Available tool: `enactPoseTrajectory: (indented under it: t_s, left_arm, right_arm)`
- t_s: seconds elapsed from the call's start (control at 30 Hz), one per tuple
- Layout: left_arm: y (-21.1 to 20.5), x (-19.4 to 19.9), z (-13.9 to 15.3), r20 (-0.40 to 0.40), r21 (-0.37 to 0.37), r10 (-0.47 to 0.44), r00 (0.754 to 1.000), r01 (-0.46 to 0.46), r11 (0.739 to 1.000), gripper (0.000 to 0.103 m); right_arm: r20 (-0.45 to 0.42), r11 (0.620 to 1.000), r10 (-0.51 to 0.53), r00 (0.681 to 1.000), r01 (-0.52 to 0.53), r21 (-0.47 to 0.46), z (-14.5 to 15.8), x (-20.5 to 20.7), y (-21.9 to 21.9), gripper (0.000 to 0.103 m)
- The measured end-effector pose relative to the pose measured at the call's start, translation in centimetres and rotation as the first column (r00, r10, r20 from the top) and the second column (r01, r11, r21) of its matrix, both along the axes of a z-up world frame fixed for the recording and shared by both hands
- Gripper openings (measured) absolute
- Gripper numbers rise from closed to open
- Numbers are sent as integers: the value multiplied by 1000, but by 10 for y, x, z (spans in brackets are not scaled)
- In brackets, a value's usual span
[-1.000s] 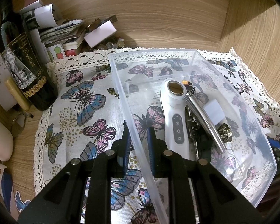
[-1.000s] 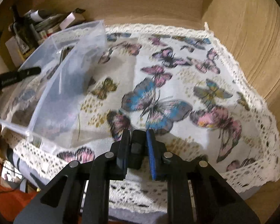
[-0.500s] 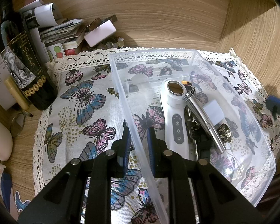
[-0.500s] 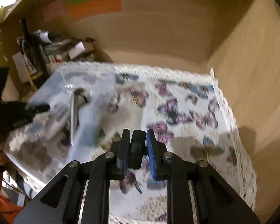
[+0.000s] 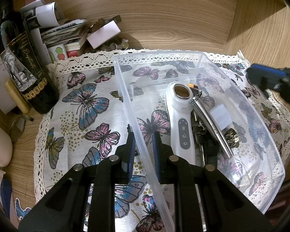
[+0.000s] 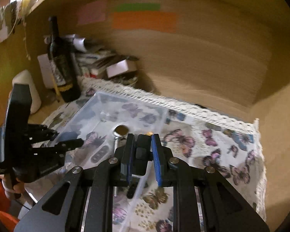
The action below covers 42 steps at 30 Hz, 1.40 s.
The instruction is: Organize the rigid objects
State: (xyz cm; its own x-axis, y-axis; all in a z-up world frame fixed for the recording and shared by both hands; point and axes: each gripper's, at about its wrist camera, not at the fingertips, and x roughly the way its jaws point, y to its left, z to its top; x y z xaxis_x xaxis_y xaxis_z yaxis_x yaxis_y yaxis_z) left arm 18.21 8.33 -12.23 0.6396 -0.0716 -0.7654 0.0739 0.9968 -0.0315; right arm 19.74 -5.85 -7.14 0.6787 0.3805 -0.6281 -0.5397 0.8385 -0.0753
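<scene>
Left tongs are clamped on the near wall of the clear bin, which sits on the butterfly cloth. Right tongs are pinching a small black object above the bin, where the white handheld device and silver tube lie.

Both wrist cams downward, bin shared

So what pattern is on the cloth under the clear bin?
Butterflies in blue, pink and olive on a white cloth with a lace edge; clearest in the left wrist view.
</scene>
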Motion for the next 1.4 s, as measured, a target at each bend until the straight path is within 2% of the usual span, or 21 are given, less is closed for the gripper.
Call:
enactPoseTrajectory:
  t_s: [0.23,0.4,0.6,0.73,0.77,0.83,0.9,1.0,1.1,1.2,1.3,1.4]
  left_arm:
    - [1,0,0,0,0,0,1000,0,1000,17]
    - [0,0,0,-1,1,0,1000,0,1000,17]
    - [-1,-6,6,17,11,8,1000,-8,1000,17]
    - [-3,-19,24,97,53,34,995,-39,998,21]
    - [-4,-22,29,118,60,43,992,-50,997,24]
    - [-5,-30,40,156,54,47,987,-56,997,35]
    - [-10,-41,53,201,50,45,979,-56,997,40]
    - [-19,-61,73,277,40,40,960,-53,998,59]
    - [-28,-79,90,350,38,34,936,-50,998,69]
    - [-38,-99,104,424,21,41,905,-55,998,89]
    - [-43,-115,114,476,-13,62,877,-63,998,92]
    - [-44,-130,119,510,-55,85,856,-66,996,101]
  right_arm:
    - [-80,998,39,996,-43,-54,-21,20,19,17]
    - [-132,998,40,990,-45,-40,-28,28,18,18]
    - [-117,999,30,993,-28,18,-18,20,1,25]
    - [-79,998,10,997,-6,57,-6,10,-15,36]
    - [-66,997,4,998,1,73,-2,6,-21,38]
    - [-41,996,-7,999,11,93,4,-1,-30,46]
    - [-7,994,-21,1000,21,111,12,-12,-39,50]
    - [39,988,-35,999,29,150,22,-27,-51,71]
    - [106,981,-61,992,40,190,33,-47,-64,85]
    - [170,975,-79,982,41,217,44,-66,-73,92]
    - [229,965,-106,968,45,258,51,-86,-83,103]
    - [269,960,-119,956,41,278,54,-101,-89,103]
